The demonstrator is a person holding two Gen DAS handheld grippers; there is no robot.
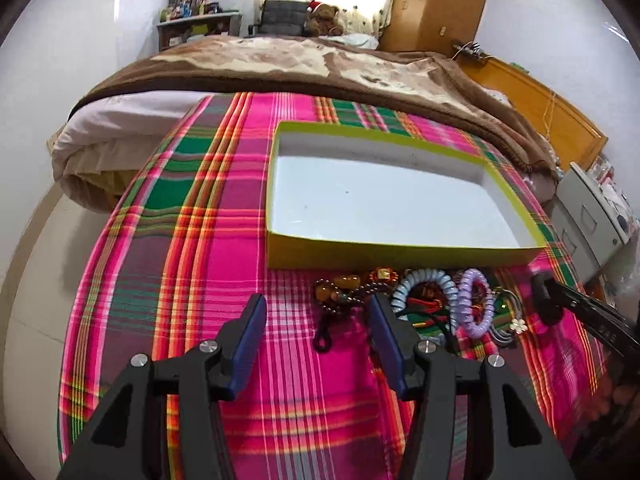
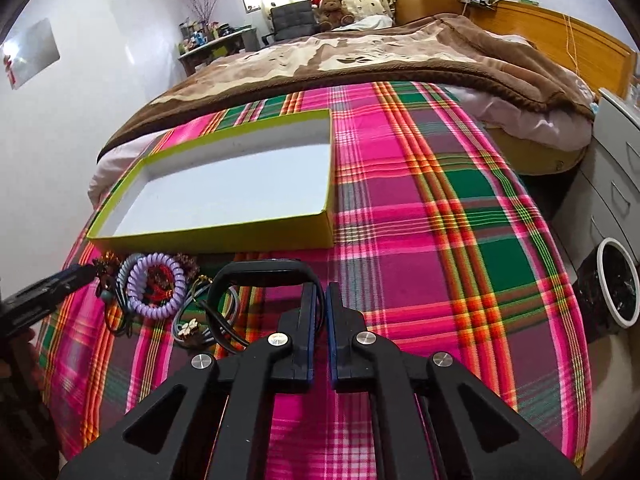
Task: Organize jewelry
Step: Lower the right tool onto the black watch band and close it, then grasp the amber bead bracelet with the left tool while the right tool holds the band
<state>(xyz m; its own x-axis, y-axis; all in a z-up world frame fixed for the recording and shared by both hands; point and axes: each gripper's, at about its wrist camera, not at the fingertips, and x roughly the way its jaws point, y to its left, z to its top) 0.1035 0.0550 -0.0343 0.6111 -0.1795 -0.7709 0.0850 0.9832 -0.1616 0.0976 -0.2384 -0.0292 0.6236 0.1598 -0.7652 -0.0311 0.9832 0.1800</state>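
Observation:
A pile of jewelry lies on the plaid cloth in front of an empty yellow-green box with a white inside. It holds a lilac coil bracelet, a pale blue coil bracelet and amber beads. My left gripper is open just left of the pile, over the beads. My right gripper is shut on a black band, held right of the pile. The box also shows in the right wrist view.
The plaid cloth covers the end of a bed with a brown blanket. A grey drawer unit and a bin stand at the right. A teddy bear sits at the far end.

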